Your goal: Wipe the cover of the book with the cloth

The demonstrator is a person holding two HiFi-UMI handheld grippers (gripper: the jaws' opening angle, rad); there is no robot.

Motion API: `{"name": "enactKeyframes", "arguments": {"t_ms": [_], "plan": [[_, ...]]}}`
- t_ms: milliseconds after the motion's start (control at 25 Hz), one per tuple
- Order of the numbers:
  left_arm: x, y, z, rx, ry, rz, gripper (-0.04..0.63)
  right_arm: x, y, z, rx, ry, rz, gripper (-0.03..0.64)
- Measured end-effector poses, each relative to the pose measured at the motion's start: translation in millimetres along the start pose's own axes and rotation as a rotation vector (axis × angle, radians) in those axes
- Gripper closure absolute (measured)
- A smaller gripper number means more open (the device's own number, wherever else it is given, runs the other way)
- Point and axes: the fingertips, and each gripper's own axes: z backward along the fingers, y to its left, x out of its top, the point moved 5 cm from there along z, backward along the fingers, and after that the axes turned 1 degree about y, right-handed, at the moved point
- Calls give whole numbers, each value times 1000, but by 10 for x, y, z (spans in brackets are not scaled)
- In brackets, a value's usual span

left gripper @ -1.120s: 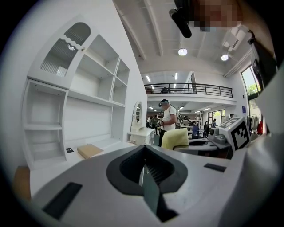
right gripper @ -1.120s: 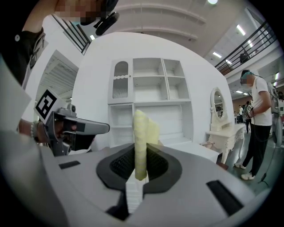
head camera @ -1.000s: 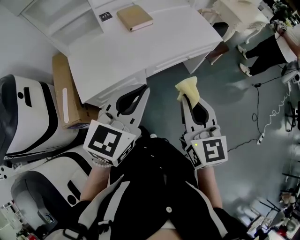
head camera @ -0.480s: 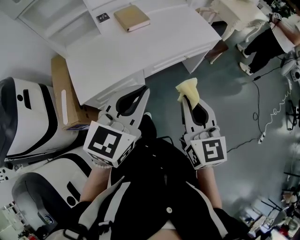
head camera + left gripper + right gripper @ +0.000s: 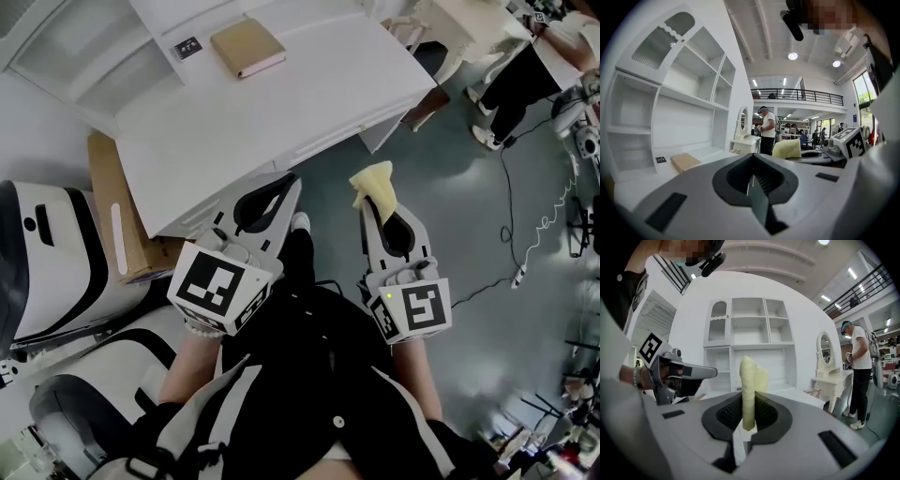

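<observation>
Plainly, the white table (image 5: 281, 112) is seen ahead and below. The tan book (image 5: 247, 47) is laid flat on its far part, close to the shelf unit (image 5: 84, 47), cover up. The yellow cloth (image 5: 373, 181) is pinched in the right hand-held gripper (image 5: 375, 208). Its jaws are clamped on the lower end, so a folded tuft is left standing beyond the tips. The left hand-held gripper (image 5: 292, 181) is clenched on nothing, its jaws pressed together.

Book and cloth are well apart, so the approach is judged to be the step in hand. It is best done if the cloth is carried over the table edge and lowered until the loose tuft lies flat on the cover. The book may then be steadied at one edge by the empty gripper.

Both grippers are held side by side before the body. They are pointed forward and almost level, near the table's front edge.
</observation>
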Motion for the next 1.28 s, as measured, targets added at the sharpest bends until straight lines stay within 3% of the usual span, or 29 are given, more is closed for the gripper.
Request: {"name": "enactKeyframes", "arguments": {"t_ms": [560, 840, 1280], "plan": [[368, 815, -1262, -47, -21, 18, 594, 371, -829, -1117, -21, 25, 17, 581], [537, 1264, -1679, -13, -23, 43, 594, 587, -1079, -1690, 19, 42, 37, 581], [410, 1931, -1873, 89, -16, 101, 594, 637, -1089, -2390, 110, 72, 61, 581]]}}
